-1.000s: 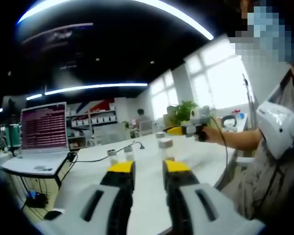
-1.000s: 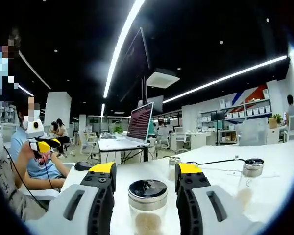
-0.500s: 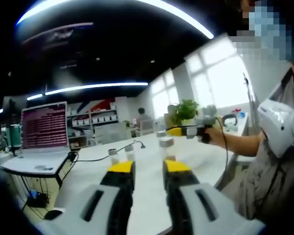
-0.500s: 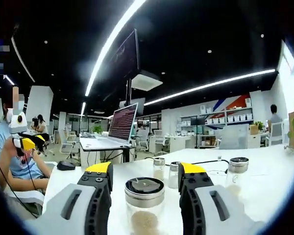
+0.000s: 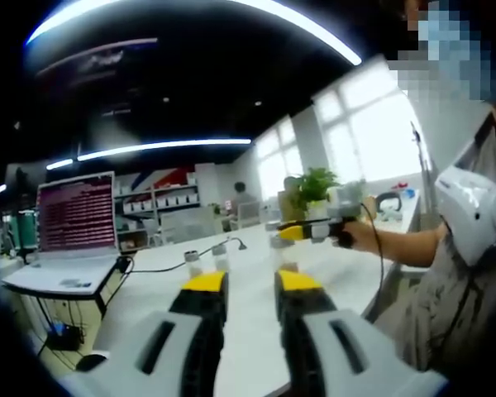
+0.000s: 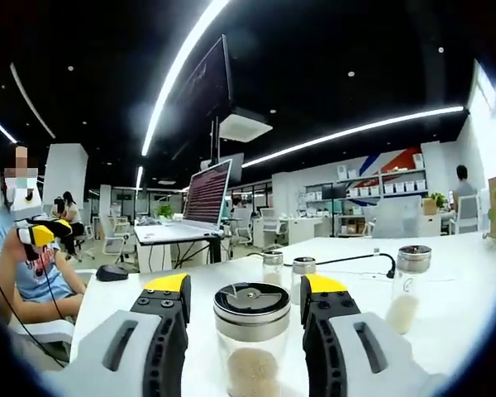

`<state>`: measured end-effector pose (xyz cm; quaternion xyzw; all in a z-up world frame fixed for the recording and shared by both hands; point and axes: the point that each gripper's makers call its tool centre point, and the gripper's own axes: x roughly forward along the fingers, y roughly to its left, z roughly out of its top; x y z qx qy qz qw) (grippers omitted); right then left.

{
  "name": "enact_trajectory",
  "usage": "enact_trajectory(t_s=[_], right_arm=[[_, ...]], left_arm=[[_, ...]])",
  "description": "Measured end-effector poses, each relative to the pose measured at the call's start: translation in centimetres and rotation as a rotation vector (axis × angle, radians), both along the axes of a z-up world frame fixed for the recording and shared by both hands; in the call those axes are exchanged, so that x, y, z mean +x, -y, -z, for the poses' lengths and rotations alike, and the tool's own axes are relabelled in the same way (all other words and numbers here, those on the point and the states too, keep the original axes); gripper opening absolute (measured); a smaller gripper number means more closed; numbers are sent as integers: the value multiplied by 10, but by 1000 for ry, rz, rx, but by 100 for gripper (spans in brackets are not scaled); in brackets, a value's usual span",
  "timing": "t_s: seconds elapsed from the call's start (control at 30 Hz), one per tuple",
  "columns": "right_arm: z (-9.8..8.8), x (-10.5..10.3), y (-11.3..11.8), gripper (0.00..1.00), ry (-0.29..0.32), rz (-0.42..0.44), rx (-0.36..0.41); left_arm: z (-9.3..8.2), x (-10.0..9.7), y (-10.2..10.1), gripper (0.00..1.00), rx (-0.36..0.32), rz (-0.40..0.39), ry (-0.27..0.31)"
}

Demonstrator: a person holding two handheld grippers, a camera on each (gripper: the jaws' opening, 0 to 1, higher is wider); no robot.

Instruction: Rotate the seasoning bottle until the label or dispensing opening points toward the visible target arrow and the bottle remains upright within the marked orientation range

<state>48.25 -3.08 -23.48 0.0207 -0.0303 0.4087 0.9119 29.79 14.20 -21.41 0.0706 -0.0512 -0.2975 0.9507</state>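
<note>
Glass and upright, the bottle (image 6: pixel 252 343) is standing on the white table (image 6: pixel 446 289) between the right gripper's (image 6: pixel 250 289) yellow-tipped jaws, which are sitting apart on either side without visibly touching it. That straddle looks like the setup for a pinch and twist, lined up low so the bottle would stay vertical while turning. Its metal cap is facing the camera; no label or target arrow is making itself plain, so the needed turn is hard to judge. Three more bottles (image 6: pixel 409 285) are waiting behind, near a cable. The left gripper (image 5: pixel 250 283) is hanging back over the table, jaws apart and holding nothing, apparently leaving the work to the right one. A laptop (image 5: pixel 70 227) is standing open on a neighbouring desk.
</note>
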Motion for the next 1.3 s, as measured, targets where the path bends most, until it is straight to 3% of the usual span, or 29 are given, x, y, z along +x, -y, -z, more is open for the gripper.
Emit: enact_trajectory(t_s=[0.3,0.63,1.3], right_arm=[[9,5,-3,53,-20,9,-31],[18,8,-3,41,-17,1,-74],[20,8,-3,40,-18,-50,-59]], left_arm=[[0,-1,-1,24,1,-1,1],[-2,-3,-1,24,-12,7,6],[0,-1,-1,24,-14,12,-2]])
